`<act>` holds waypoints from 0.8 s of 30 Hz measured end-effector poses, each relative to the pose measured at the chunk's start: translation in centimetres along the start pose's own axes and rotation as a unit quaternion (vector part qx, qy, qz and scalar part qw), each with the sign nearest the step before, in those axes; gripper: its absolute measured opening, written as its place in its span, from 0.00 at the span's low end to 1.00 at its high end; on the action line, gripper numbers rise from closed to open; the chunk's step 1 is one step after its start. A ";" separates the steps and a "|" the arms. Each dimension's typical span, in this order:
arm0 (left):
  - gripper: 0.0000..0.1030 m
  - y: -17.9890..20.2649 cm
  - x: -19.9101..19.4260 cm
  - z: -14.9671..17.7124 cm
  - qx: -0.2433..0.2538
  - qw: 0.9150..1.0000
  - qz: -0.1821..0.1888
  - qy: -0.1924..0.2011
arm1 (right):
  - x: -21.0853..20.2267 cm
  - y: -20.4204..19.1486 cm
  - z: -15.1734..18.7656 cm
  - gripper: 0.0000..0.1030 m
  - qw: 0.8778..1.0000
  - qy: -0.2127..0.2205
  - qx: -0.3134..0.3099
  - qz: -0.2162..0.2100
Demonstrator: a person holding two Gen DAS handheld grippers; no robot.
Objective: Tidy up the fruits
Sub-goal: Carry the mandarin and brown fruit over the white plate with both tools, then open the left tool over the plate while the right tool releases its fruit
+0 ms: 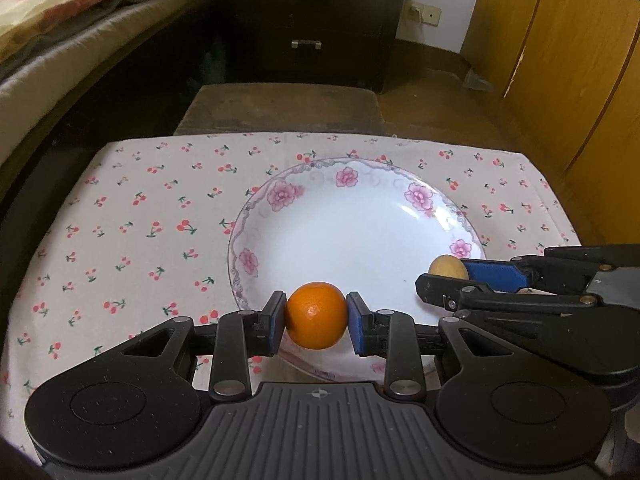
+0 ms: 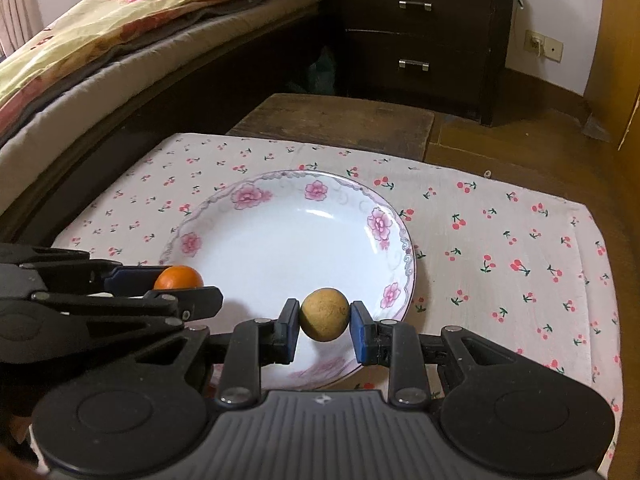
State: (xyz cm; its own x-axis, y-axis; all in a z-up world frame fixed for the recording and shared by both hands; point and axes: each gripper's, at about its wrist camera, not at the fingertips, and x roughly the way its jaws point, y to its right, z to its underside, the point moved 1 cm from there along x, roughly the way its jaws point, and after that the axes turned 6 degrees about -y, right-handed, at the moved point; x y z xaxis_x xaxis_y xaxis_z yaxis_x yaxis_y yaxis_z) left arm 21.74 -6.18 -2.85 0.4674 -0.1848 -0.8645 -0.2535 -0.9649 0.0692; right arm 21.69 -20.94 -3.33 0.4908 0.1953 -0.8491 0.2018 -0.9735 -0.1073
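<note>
Where a cherry-print cloth [image 1: 132, 216] covers the table beside a bed [image 2: 100, 40], a flowered plate [image 1: 420, 196] sits. Left tongs [image 1: 317, 316] grip an orange [image 1: 317, 315] over its near rim. Right tongs [image 2: 325, 315] grip a tan fruit [image 2: 325, 314] there too.

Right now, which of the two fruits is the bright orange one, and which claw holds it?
The orange, shut in the left claw. The right claw holds a dull tan fruit.

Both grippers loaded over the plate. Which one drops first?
Probably right: the right gripper holds the tan fruit further over the plate; the left gripper's orange sits above the near rim.
</note>
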 end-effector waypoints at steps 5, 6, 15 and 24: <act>0.38 -0.1 0.7 0.0 -0.002 1.000 -0.002 -0.008 | 0.8 0.3 -0.1 0.28 1.000 -0.006 -0.001 -0.005; 0.38 -0.1 0.8 0.0 -0.002 1.000 -0.003 -0.009 | 0.9 0.3 -0.1 0.28 1.000 -0.008 -0.002 -0.005; 0.42 -0.1 0.6 0.0 0.001 1.000 -0.007 -0.004 | 0.8 0.3 -0.1 0.29 1.000 -0.001 -0.007 -0.005; 0.48 -0.4 -0.4 -0.1 -0.007 1.000 -0.002 0.006 | -0.1 0.3 -0.1 0.30 1.000 0.009 -0.010 -0.004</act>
State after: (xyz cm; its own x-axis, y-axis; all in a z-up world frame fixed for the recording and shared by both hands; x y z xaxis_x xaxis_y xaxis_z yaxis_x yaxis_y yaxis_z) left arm 21.77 -5.76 -2.50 0.4791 -0.1835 -0.8584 -0.2400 -0.9680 0.0730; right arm 21.80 -21.27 -3.20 0.5040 0.2043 -0.8392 0.2213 -0.9697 -0.1032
